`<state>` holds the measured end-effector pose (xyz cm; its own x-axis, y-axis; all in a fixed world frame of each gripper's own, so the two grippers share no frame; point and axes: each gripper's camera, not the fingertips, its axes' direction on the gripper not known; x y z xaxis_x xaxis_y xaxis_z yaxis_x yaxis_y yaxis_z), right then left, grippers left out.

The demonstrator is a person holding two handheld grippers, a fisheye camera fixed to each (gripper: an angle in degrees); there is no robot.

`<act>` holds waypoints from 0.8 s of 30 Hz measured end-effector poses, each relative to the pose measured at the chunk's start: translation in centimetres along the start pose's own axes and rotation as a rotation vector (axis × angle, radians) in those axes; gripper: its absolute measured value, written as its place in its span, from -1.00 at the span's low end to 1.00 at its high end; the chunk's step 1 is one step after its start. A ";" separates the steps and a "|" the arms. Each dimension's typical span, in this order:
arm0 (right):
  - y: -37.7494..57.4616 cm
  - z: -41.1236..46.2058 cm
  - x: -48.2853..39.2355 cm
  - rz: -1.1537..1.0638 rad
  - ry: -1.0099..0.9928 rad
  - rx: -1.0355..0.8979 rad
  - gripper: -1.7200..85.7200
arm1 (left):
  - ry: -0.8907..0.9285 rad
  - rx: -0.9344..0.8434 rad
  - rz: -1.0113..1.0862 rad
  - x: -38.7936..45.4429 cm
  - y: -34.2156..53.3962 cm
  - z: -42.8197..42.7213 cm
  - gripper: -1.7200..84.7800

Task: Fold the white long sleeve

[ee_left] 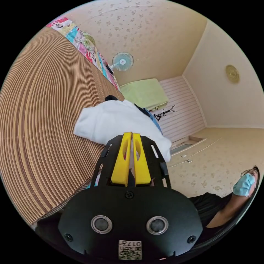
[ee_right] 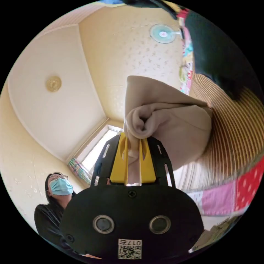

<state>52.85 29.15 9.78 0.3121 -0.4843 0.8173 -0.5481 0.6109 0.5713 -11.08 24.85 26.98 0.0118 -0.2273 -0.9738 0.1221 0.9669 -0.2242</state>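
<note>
**A:** Where's the white long sleeve (ee_left: pixel 115 121) right now?

**B:** Bunched up on the striped mat (ee_left: pixel 41 123). In the left gripper view it lies as a white heap just past the left tool (ee_left: pixel 131 137), with something dark and blue peeking out from behind it. In the right gripper view it looks beige (that's shade, I'd say), rising in a rolled wad from the right tool (ee_right: pixel 133 143).

**A:** And the tools?

**B:** The right tool is clenched on a thick fold of the shirt, cloth squeezed between both yellow jaws. The left tool's jaws are pressed nearly together, and pale cloth seems to sit in the slit between them, so I judge it grips an edge too.

**A:** How do we do this step well?

**B:** Both grips look like lumps, not clean edges. I'd draw the tools apart until the cloth between them goes taut, lay it flat on the mat, then fold. Keep it clear of the dark garment (ee_right: pixel 220 55) nearby.
</note>
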 end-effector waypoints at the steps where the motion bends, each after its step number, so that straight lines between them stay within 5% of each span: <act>1: -2.1 1.4 -1.9 -0.055 0.016 -0.026 -0.83 | -0.003 -0.028 -0.011 -0.3 -0.3 0.3 -0.98; 5: -7.8 5.0 -7.9 -0.219 0.068 -0.060 -0.82 | 0.008 -0.109 -0.029 -0.7 -0.8 1.8 -0.98; 12: -12.4 1.2 -9.8 -0.293 0.313 0.161 -0.83 | 0.058 -0.217 -0.063 -1.8 -0.7 6.1 -0.98; 18: -3.9 -6.1 -0.8 0.045 1.014 0.322 -0.85 | -0.123 -0.329 -0.110 -2.1 0.0 9.8 -0.98; 24: 8.4 -4.1 1.5 -0.039 1.148 0.384 -0.94 | -0.453 -0.374 -0.093 -1.2 0.5 12.9 -0.97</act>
<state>51.92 36.13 16.10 0.7338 0.4585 0.5013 -0.6565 0.2885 0.6970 1.78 24.09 28.52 0.4504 -0.2604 -0.8540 -0.2140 0.8972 -0.3864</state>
